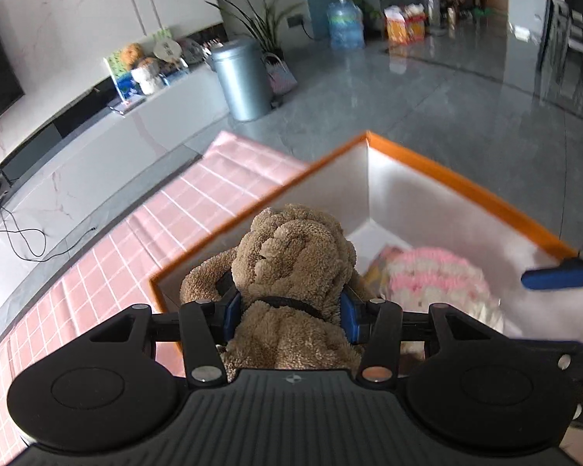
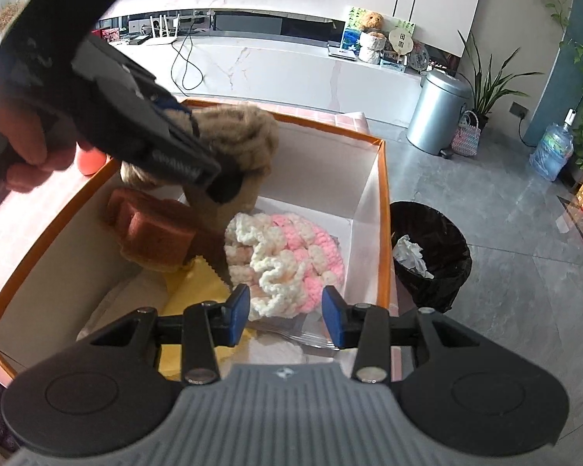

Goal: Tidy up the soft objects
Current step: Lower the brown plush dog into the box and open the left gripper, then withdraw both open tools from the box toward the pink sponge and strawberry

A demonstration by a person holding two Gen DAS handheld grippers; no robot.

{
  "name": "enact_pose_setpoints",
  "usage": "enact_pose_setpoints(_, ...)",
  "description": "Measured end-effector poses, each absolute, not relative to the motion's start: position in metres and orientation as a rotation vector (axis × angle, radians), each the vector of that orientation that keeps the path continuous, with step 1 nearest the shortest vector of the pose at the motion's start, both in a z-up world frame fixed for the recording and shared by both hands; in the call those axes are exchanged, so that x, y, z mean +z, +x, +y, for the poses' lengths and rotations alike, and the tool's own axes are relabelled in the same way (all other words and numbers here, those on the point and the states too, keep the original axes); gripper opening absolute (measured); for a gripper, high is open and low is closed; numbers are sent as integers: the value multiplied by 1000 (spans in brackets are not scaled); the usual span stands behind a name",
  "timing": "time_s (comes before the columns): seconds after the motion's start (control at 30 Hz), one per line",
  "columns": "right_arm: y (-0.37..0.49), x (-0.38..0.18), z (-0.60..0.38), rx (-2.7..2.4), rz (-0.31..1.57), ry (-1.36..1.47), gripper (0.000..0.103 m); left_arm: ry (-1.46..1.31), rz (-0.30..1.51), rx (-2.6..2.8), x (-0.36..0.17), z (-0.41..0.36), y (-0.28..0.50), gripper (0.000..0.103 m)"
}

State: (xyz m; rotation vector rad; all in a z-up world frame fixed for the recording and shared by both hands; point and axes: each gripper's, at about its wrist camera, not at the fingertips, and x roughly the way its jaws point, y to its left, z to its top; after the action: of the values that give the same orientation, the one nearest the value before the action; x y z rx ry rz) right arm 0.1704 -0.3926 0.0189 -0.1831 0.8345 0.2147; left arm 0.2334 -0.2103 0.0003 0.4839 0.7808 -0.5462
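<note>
My left gripper clamps the brown plush bear over the orange-rimmed box; my right gripper stands apart, empty, the pink-and-cream crochet piece at twelve o'clock.

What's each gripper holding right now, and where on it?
Left gripper clamps the brown plush toy around its neck, at the black collar. Right gripper is open, holding nothing.
</note>
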Motion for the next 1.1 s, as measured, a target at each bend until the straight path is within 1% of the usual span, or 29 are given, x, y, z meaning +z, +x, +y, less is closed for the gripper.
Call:
enact_pose_setpoints(0.07,171,18,-393,212,832,-183,41,516,791,-538,-5,-212,232,59)
enact_pose_setpoints(0.13,174,17,-393,206,833,-177,41,539,812,-528,-9,-213,232,66)
enact_pose_setpoints(0.17,176,18,-393,205,834,-172,41,544,816,-524,-11,-213,231,67)
enact_pose_setpoints(0.23,177,18,-393,204,835,-165,42,547,805,-524,-10,-211,229,72)
enact_pose_setpoints(0.33,177,19,-392,202,834,-168,42,542,775,-523,-4,-207,225,76)
enact_pose_setpoints(0.77,167,28,-387,178,827,-181,46,511,689,-572,35,-189,189,76)
enact_pose_setpoints(1.1,145,50,-372,150,778,-183,57,419,607,-581,59,-151,147,76)
